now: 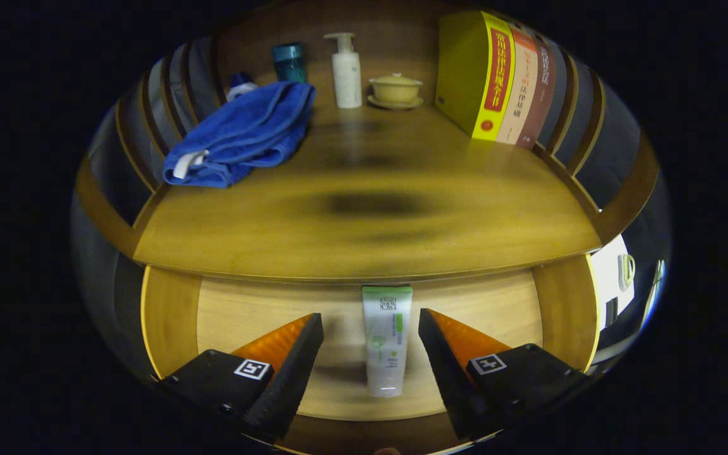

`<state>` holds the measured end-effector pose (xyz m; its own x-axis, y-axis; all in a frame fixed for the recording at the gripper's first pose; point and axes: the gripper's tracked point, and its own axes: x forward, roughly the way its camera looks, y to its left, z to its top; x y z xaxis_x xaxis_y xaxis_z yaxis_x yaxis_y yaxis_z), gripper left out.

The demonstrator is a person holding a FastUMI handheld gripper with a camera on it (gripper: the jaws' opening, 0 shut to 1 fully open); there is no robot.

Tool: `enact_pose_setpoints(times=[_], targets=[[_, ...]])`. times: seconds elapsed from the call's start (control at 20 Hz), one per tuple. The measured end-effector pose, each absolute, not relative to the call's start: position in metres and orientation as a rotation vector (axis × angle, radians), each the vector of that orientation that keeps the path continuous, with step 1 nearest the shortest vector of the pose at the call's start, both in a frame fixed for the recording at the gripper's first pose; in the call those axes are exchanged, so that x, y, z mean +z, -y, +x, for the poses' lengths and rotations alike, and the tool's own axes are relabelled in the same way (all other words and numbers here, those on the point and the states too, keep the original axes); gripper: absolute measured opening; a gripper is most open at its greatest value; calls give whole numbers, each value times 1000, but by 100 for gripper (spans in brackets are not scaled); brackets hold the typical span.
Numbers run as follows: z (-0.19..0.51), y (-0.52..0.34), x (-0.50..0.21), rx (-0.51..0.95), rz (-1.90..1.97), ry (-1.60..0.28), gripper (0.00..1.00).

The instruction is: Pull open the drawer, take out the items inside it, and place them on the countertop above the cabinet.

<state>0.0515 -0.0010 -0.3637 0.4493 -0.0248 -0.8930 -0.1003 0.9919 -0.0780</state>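
The drawer (174,316) is pulled open below the wooden countertop (364,227). On its pale wooden bottom lies a white tube with a green end (386,338), lengthwise, its green end under the countertop's front edge. My gripper (370,328) hangs over the drawer, open, with a finger on each side of the tube and a gap between each finger and it. The black fingers (294,360) with orange sides touch nothing.
On the countertop a folded blue towel (244,136) lies at the left, with a blue-capped bottle (241,85) behind it. A teal cup (289,61), a white pump bottle (346,71) and a yellow lidded bowl (395,90) stand at the back. Upright books (493,79) fill the right.
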Motion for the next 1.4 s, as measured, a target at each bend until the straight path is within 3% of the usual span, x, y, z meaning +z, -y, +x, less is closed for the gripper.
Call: enact_pose_setpoints(times=[0.35,0.65,0.85,1.05,1.25,1.3,1.4], targets=[[33,15,-402,4,-93,-1247,99],[18,23,-418,-29,-72,-1333,82],[17,22,-408,-31,-67,-1335,59],[23,17,-380,-36,-62,-1301,48],[10,5,-334,-19,-71,-1272,48],[16,5,-336,-12,-79,-1260,41],[16,0,-320,5,-81,-1244,41]])
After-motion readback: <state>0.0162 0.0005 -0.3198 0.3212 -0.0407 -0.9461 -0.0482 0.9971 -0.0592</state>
